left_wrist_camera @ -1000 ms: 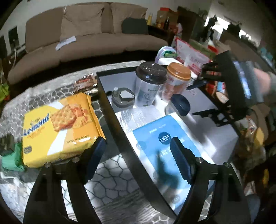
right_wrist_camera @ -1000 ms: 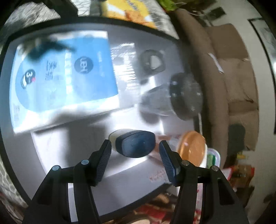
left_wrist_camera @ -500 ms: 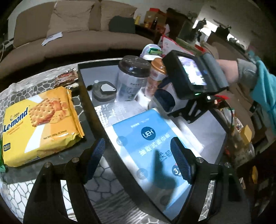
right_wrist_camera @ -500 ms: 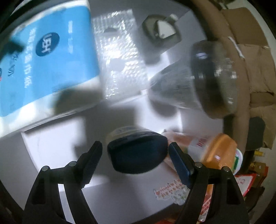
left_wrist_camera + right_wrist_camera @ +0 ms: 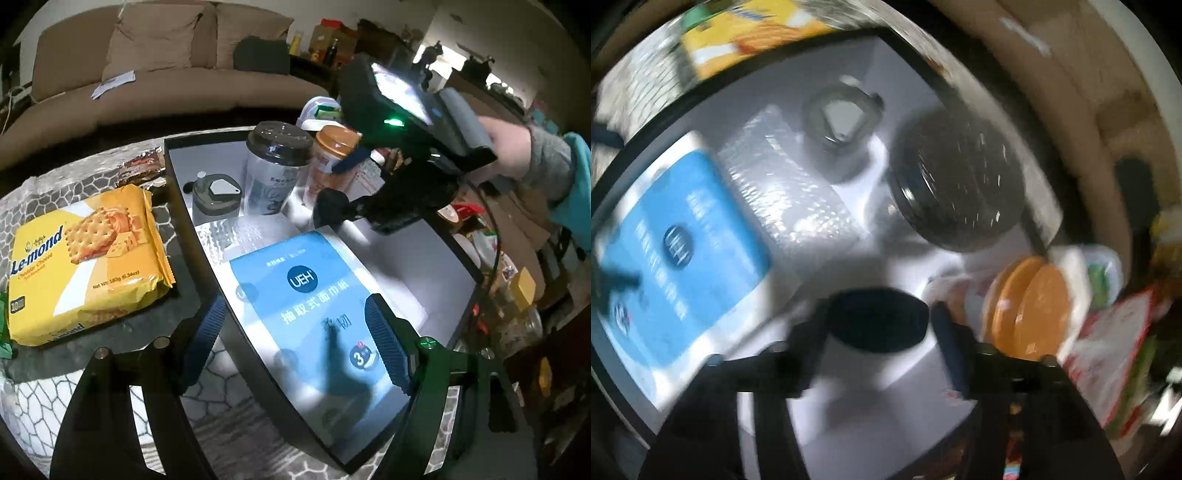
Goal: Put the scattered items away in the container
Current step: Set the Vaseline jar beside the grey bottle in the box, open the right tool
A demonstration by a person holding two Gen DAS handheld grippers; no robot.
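A black-rimmed box [image 5: 192, 229] with a white inside holds a blue tissue pack [image 5: 317, 306], a silver bubble pouch [image 5: 236, 236], a small grey bottle [image 5: 216, 197], a dark-lidded clear cup [image 5: 275, 166] and an orange-lidded cup [image 5: 332, 155]. My right gripper [image 5: 875, 325] points down into the box. Its jaws are closing on a white jar with a dark cap [image 5: 877, 321], pads against its sides. My left gripper [image 5: 291, 314] hangs open over the box's near rim and the tissue pack, holding nothing. A yellow cracker pack [image 5: 85, 258] lies on the table left of the box.
A brown snack wrapper [image 5: 142, 166] lies behind the cracker pack and something green [image 5: 3, 332] shows at the left edge. A beige sofa [image 5: 166, 74] stands behind the table. Cluttered bags and boxes [image 5: 498, 251] crowd the right side, where a sleeved hand [image 5: 517, 147] holds the right gripper.
The right gripper spread its jaws wider around the dark-capped jar, then drew them in again, rolling and shifting over the box. The left gripper barely moved.
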